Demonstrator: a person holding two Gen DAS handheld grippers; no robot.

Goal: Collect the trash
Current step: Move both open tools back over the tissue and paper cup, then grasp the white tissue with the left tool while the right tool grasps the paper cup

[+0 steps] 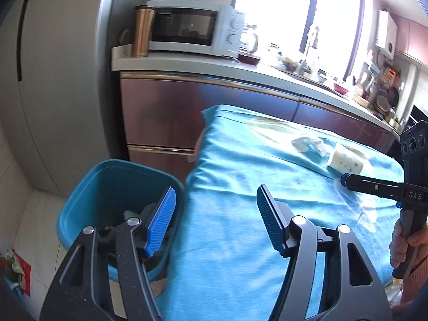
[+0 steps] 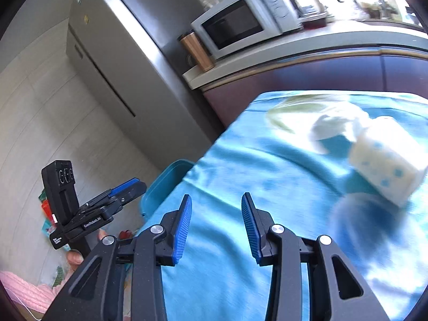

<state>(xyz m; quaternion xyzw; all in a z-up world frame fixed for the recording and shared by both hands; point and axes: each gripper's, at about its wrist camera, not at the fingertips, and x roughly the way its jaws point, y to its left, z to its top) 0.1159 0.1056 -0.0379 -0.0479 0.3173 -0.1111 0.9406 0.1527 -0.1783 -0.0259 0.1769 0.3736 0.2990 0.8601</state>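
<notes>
"DAS" on right gripper (image 1: 345,179); "GenRobot.AI" on left gripper (image 2: 128,186).

1. A home kitchen: a white microwave (image 1: 192,28) stands on a pale counter (image 1: 187,65) by a tall grey fridge (image 1: 53,80).
2. Reddish-brown cabinet fronts (image 1: 160,112) run under the counter.
3. Further along it, under a bright window (image 1: 294,13), dishes and pans (image 1: 385,99) crowd the far end.

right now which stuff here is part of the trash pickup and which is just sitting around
Job:
- blue bin
- crumpled white tissue
- white carton with blue dots
- clear wrapper

Lying about:
- microwave
- copper tumbler
- fridge
</notes>
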